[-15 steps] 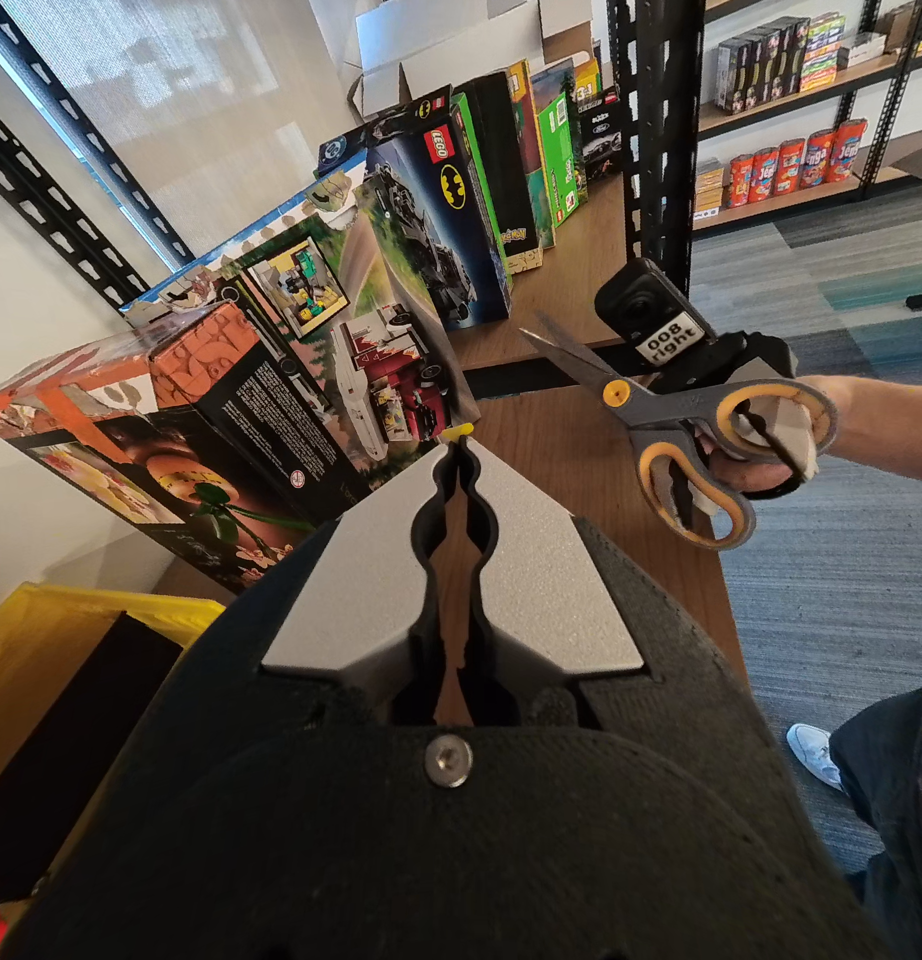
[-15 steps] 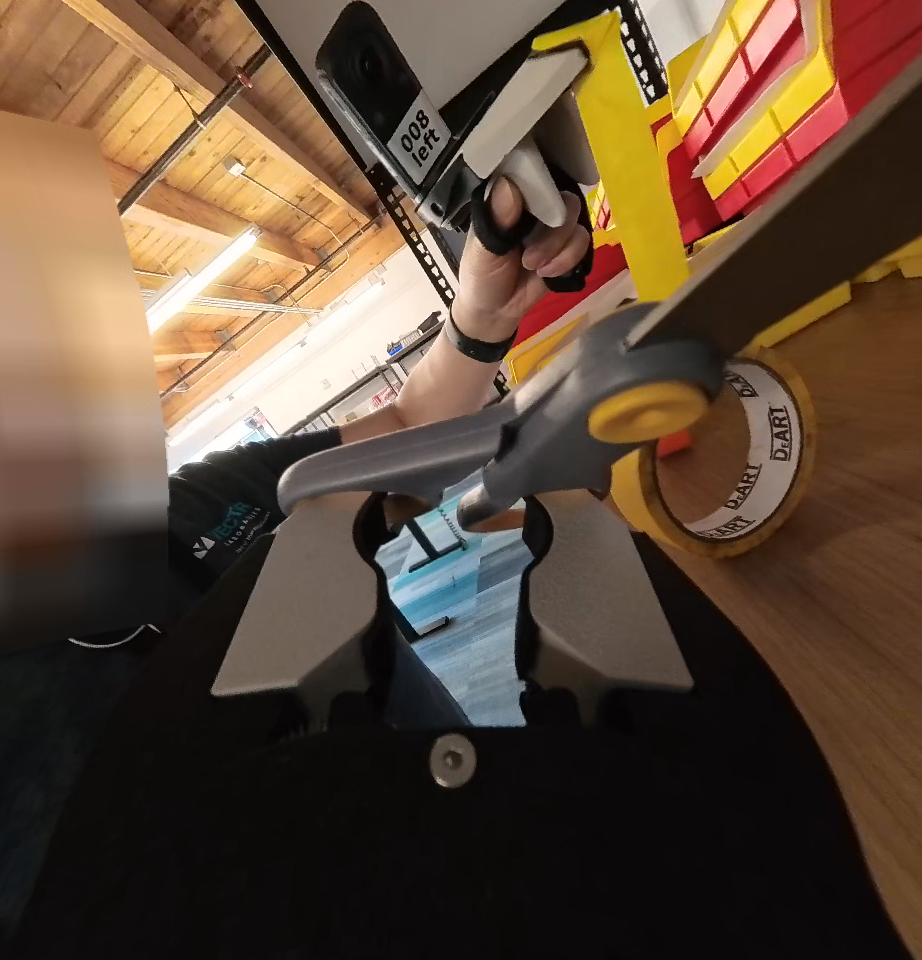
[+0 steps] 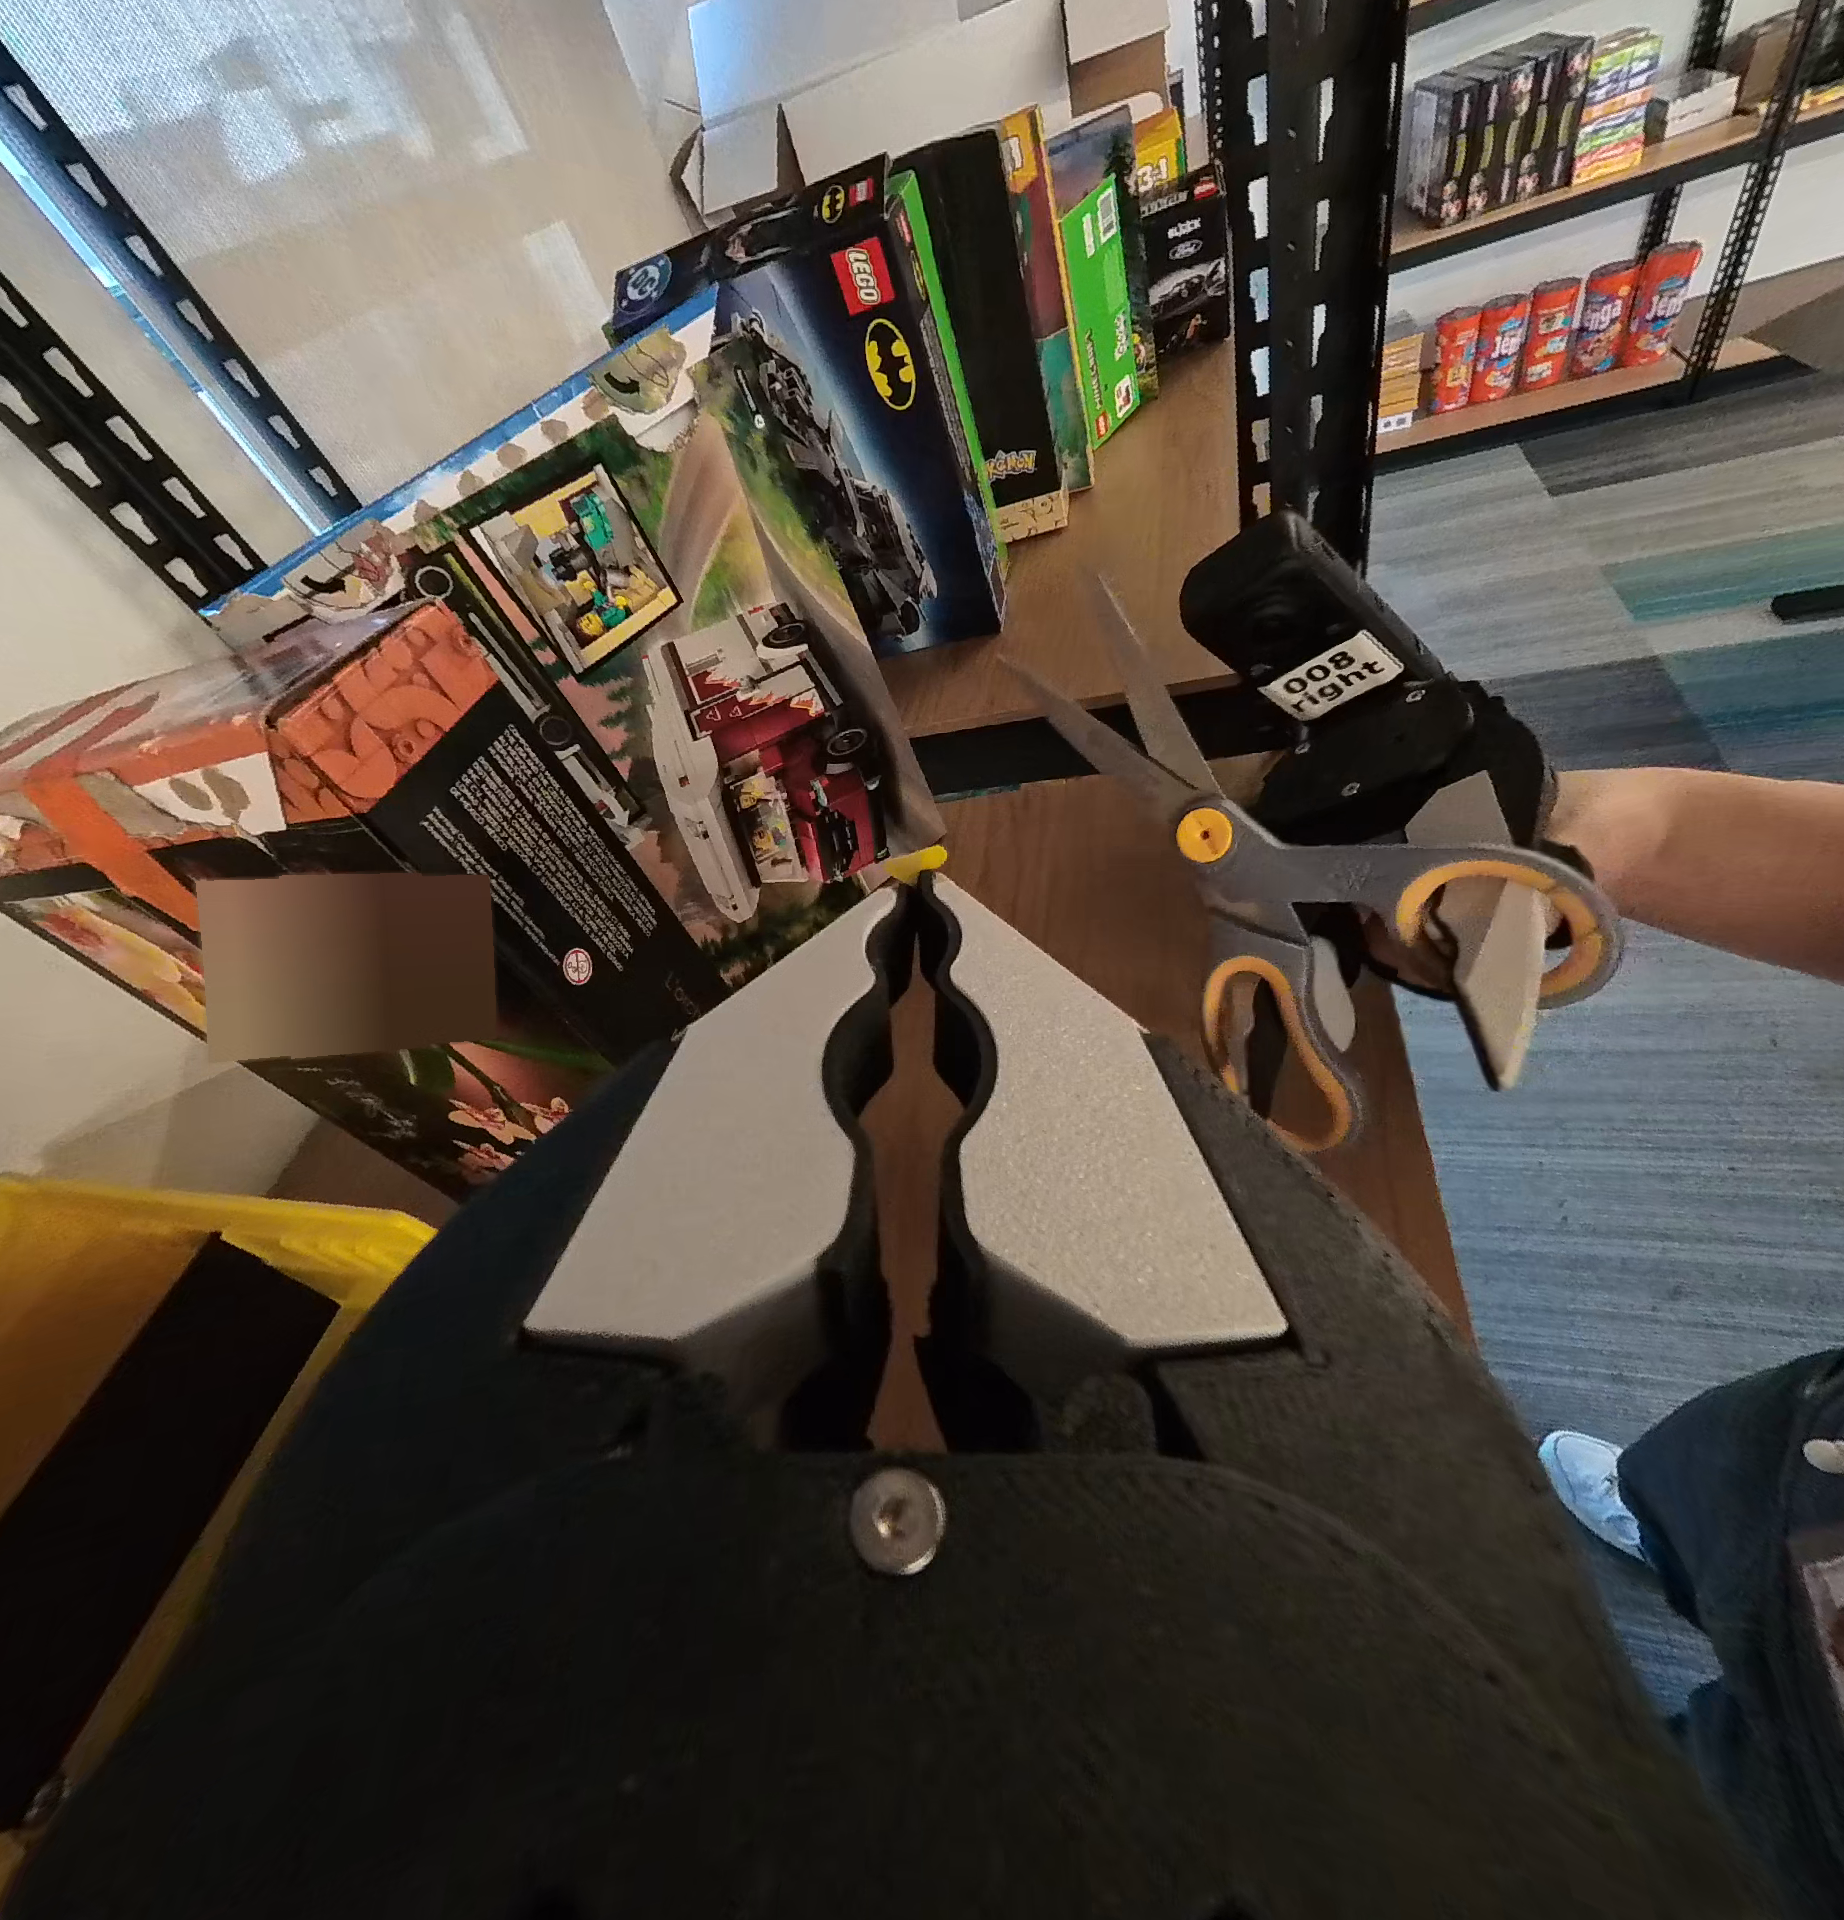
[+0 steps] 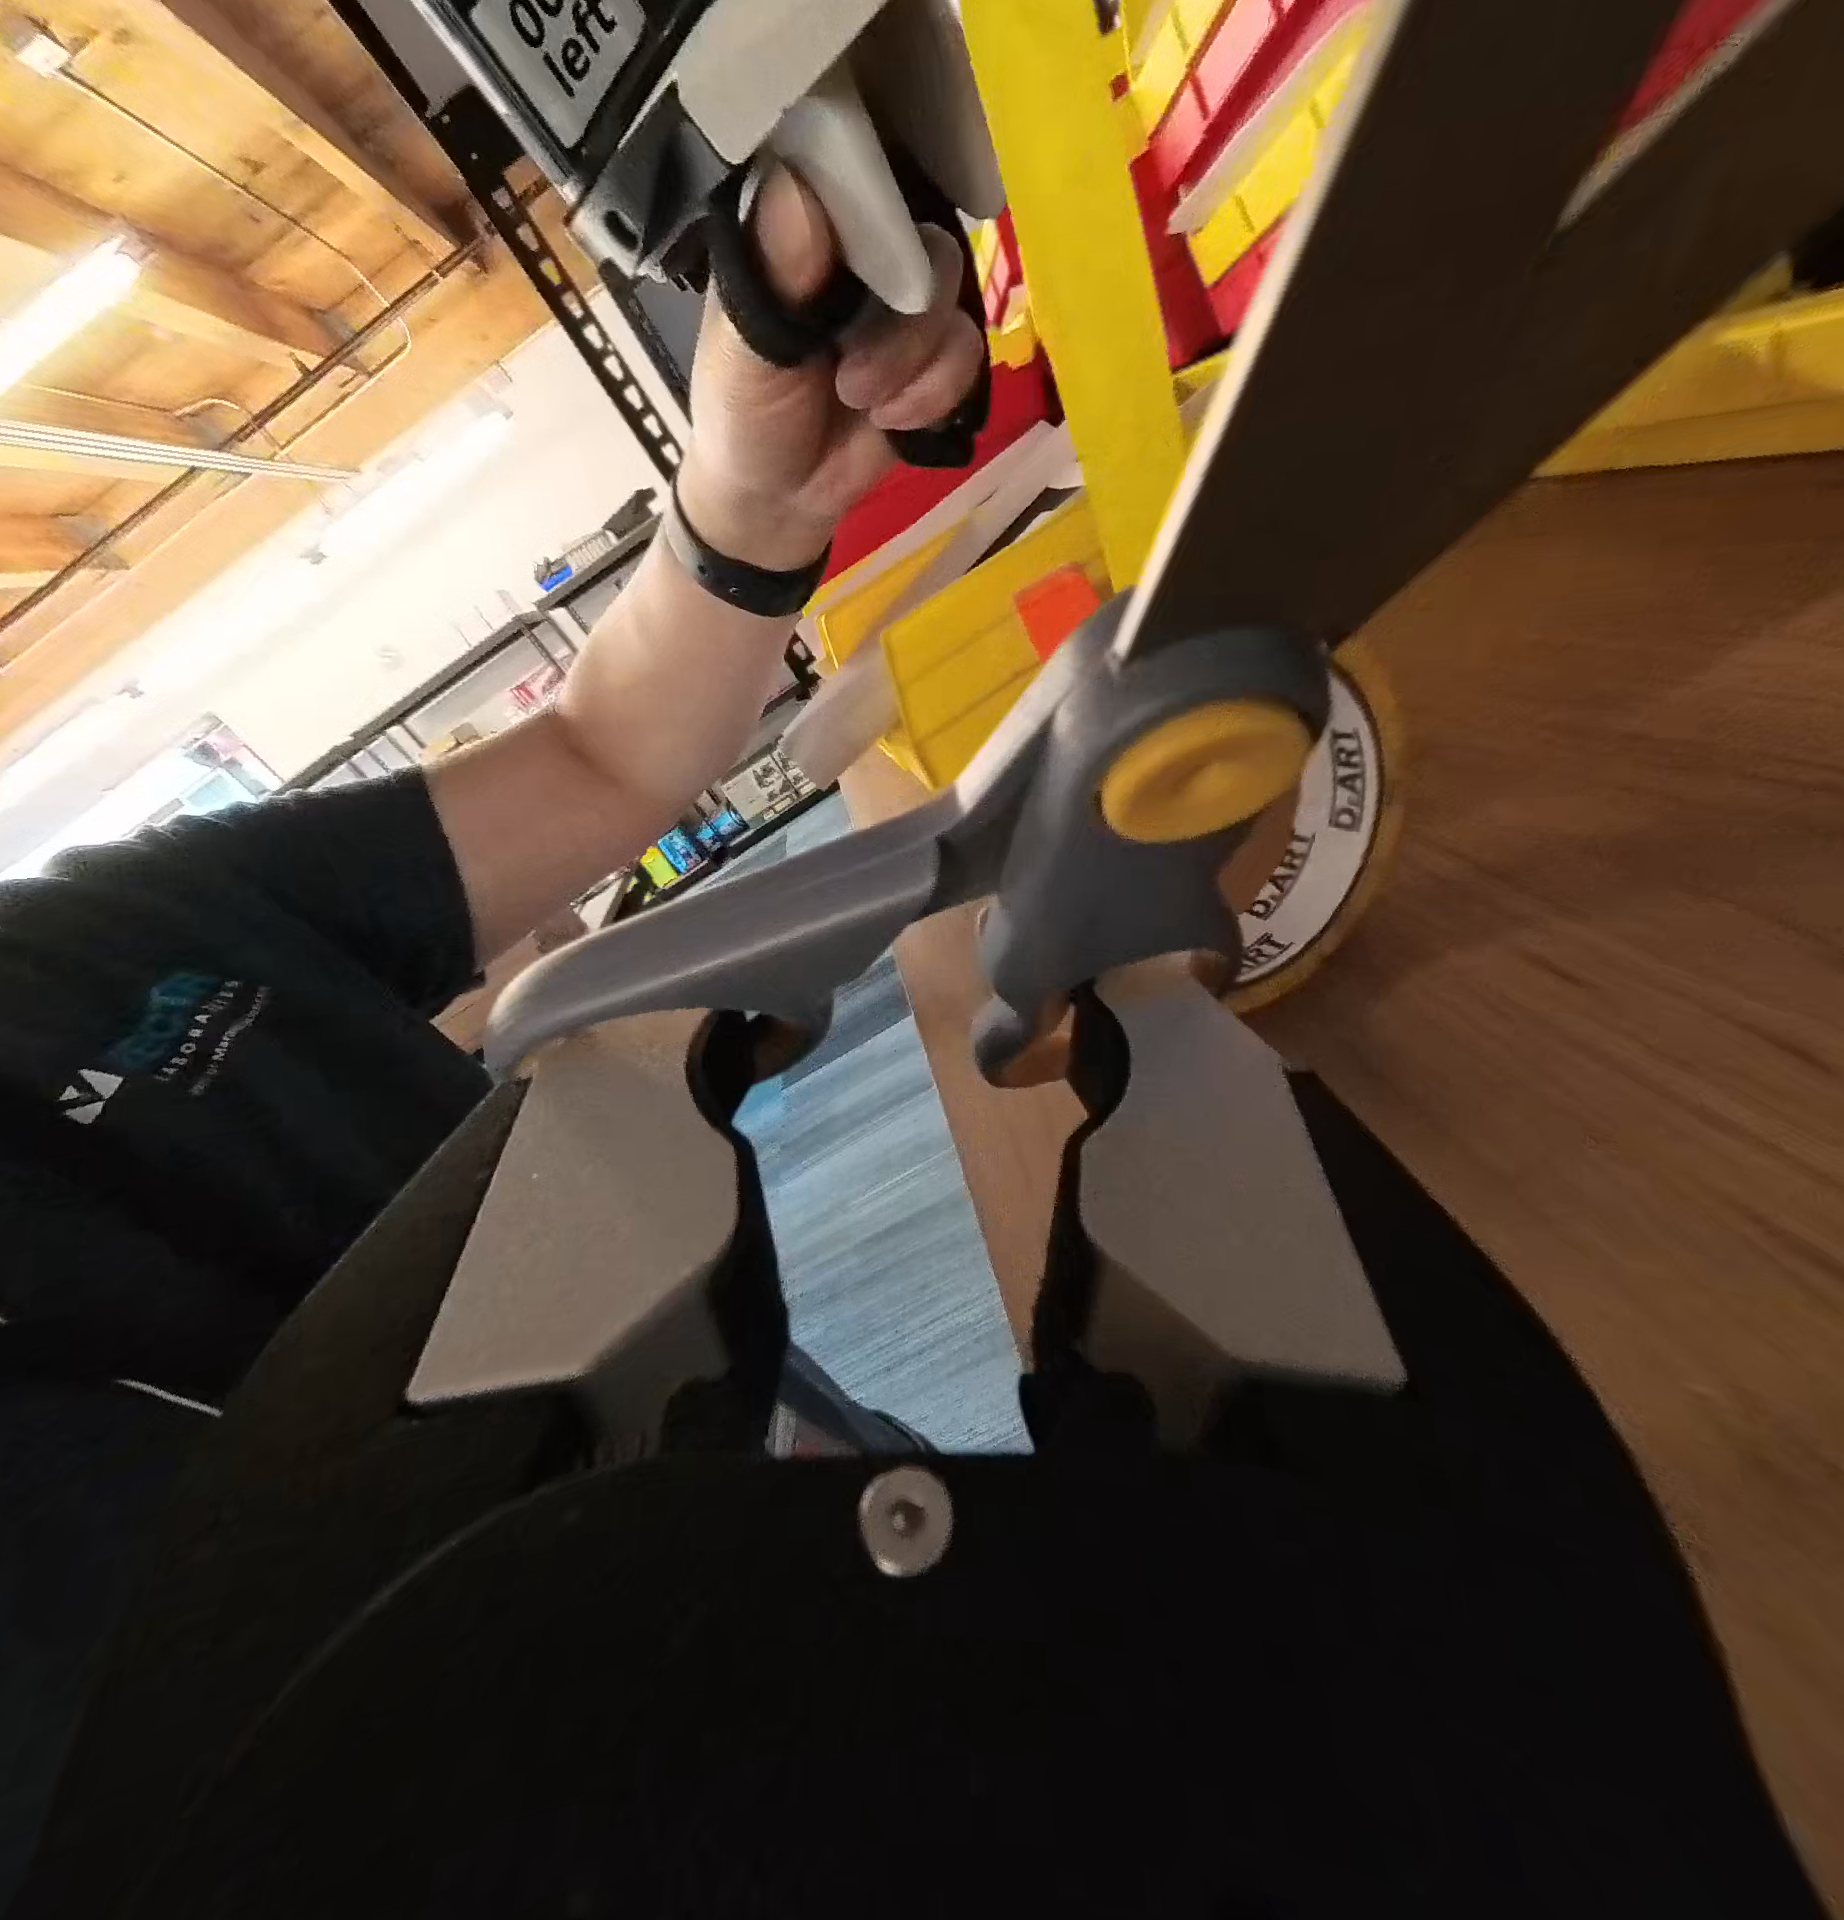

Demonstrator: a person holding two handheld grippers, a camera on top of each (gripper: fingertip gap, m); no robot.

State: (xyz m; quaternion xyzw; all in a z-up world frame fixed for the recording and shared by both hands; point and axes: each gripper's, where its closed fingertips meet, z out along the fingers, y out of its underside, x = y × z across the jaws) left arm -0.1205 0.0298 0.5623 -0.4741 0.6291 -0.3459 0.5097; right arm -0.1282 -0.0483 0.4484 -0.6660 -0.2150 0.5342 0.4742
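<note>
**A:** What does each claw have?

**B:** The left claw (image 3: 923, 883) is closed, and its tips pinch a yellow strip (image 3: 916, 860). The right claw (image 4: 902, 1023) is spread, with one finger through each handle loop of grey-and-orange scissors (image 3: 1302, 873), so it carries them.

**A:** Which way do the scissors point?

**B:** They are held in the air over the table's (image 3: 1105, 904) right edge. The blades are parted and point away from the handles toward the far shelf. A roll of yellow tape (image 4: 1349, 821) stands on edge on the wood just behind the pivot.

**A:** Any labels?

**B:** There is a white sticker with black writing (image 3: 1328, 675) on the right claw's camera. Printed toy boxes (image 3: 585, 727) bearing brand logos line the table's left side.

**A:** And the room?

**B:** It has a wood-grain table, black metal shelving (image 3: 1302, 260) and striped blue-grey carpet (image 3: 1624, 1195).
</note>
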